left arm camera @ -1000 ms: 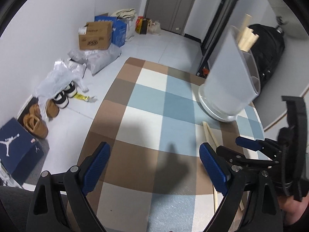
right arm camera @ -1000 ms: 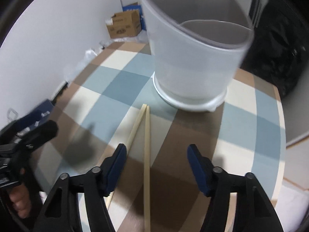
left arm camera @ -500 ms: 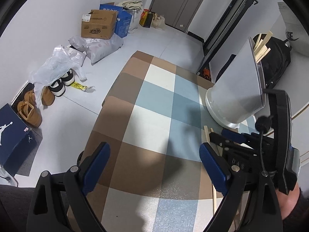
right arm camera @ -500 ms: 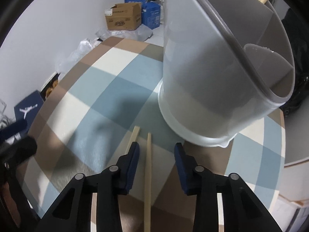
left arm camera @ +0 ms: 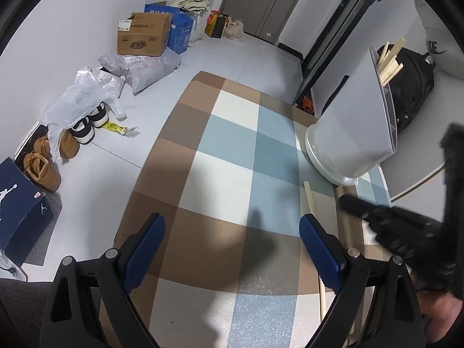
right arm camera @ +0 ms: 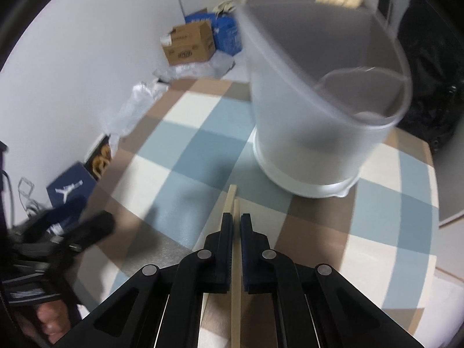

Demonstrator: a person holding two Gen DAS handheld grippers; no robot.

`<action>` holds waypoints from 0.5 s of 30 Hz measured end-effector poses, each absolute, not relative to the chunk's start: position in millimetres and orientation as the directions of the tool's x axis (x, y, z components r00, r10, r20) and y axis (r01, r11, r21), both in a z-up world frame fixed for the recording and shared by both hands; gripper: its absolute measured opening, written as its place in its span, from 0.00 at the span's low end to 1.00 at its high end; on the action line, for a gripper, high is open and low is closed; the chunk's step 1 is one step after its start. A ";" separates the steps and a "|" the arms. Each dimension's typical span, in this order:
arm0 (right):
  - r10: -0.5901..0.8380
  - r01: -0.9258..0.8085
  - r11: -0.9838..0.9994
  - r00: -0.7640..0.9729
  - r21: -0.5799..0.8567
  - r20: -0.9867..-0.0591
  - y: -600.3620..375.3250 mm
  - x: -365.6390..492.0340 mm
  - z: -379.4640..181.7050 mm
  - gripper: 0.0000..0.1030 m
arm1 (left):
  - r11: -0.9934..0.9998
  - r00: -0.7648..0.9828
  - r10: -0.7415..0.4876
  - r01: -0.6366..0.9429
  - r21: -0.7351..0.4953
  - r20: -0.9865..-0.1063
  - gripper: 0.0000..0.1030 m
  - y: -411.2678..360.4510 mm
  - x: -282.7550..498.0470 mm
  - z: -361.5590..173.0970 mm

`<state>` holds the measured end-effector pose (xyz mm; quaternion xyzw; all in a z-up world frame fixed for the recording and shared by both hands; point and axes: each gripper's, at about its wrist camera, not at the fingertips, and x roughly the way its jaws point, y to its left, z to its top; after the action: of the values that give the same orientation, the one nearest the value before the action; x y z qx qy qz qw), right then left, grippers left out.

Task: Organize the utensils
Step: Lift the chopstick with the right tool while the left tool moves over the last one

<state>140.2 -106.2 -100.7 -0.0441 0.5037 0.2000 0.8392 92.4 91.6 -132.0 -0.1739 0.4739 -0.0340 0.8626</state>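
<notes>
Right claw point(right arm camera: 236, 221): clamped on one wooden chopstick point(right arm camera: 235, 264); a second chopstick point(right arm camera: 230, 195) is laid beside it on the checked counter point(right arm camera: 179, 145), near the white utensil holder point(right arm camera: 319, 133). Left claw point(left arm camera: 232, 237): held apart, nothing gripped.

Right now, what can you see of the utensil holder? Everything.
The holder is a frosted translucent white plastic tub, round, with a high back wall sloping down to a lower front rim, on a white base ring. It stands upright on the checked tablecloth. Pale wooden sticks poke out of its back. A smaller inner compartment shows at the front. Neither gripper touches it.
</notes>
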 end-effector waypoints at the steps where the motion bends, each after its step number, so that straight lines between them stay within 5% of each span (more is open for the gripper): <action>1: 0.298 -0.371 0.918 0.423 0.137 -0.856 -110.9 138.9 -95.8 0.04 | 0.935 0.542 -0.232 -0.103 -0.338 -0.808 0.88 90.5 92.6 -133.1; 15: 0.450 -0.235 0.892 0.532 0.385 -0.718 -187.9 128.9 -53.8 0.04 | 0.962 0.495 -0.227 -0.023 -0.274 -0.839 0.88 57.9 93.4 -124.9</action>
<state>128.9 -187.9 -53.8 0.1217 0.4418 0.1975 0.8666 93.4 57.9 -124.9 -0.1253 0.4992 -0.0595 0.8553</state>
